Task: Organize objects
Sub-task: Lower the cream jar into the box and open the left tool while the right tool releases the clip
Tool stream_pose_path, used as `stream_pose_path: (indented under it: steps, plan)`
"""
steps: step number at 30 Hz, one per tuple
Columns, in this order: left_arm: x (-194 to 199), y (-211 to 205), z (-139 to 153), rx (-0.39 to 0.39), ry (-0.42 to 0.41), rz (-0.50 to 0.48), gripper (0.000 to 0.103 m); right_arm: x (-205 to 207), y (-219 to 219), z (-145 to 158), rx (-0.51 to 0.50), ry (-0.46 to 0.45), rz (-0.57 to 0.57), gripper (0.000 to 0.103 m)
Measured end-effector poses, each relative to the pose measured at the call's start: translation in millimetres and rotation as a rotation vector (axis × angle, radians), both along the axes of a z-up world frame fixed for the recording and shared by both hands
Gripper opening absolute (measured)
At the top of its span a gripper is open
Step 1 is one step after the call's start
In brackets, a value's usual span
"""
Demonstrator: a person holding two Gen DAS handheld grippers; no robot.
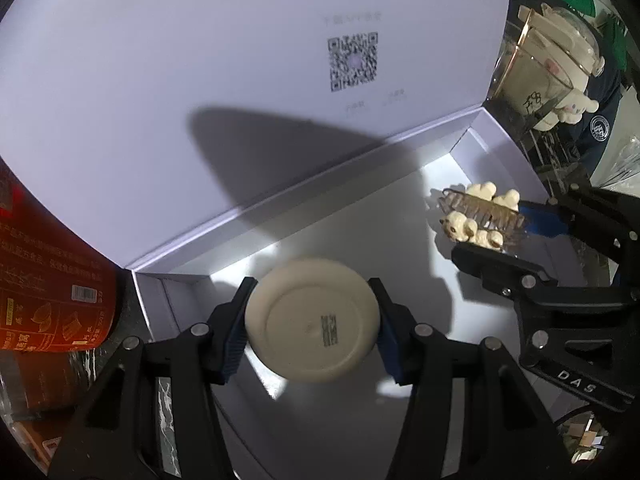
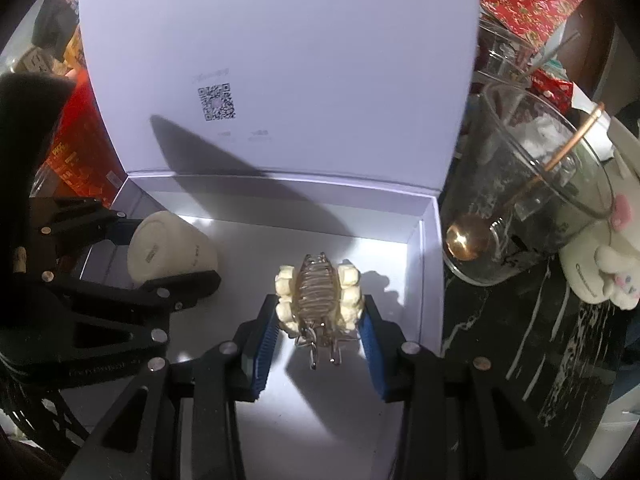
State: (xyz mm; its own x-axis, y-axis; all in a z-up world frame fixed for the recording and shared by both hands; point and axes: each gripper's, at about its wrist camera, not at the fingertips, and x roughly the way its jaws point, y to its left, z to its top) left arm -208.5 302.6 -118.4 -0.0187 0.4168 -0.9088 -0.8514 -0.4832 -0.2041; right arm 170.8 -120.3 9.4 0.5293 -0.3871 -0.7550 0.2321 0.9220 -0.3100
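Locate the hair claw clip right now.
The hair claw clip sits clamped in the right gripper over the open white box, right of the cream cup.

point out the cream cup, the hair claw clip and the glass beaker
cream cup [image 1: 312, 320]: left wrist view, on its base.
hair claw clip [image 2: 318, 286]: right wrist view, on its clear ribbed middle.
glass beaker [image 2: 520, 200]: right wrist view, on its side wall.

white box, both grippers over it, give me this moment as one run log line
left gripper: shut on cream cup | right gripper: shut on hair claw | both over open white box
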Motion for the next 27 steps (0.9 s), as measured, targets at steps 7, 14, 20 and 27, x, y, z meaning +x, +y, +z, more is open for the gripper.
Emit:
stream_pose_path:
  steps: [7,14,20,27]
  plan:
    - [7,4,-1,0.001,0.011,-0.005,0.053,4,2,-4,-0.039,0.017,0.001,0.04]
    - [11,6,5,0.0,0.009,0.015,0.053,6,-1,-3,-0.054,0.026,-0.032,0.04]
    - [19,10,18,0.015,0.042,0.035,0.053,1,-4,2,-0.047,0.029,-0.055,0.043]
    - [32,11,26,0.015,0.051,0.049,0.053,-11,-4,13,-0.055,0.016,-0.067,0.048]
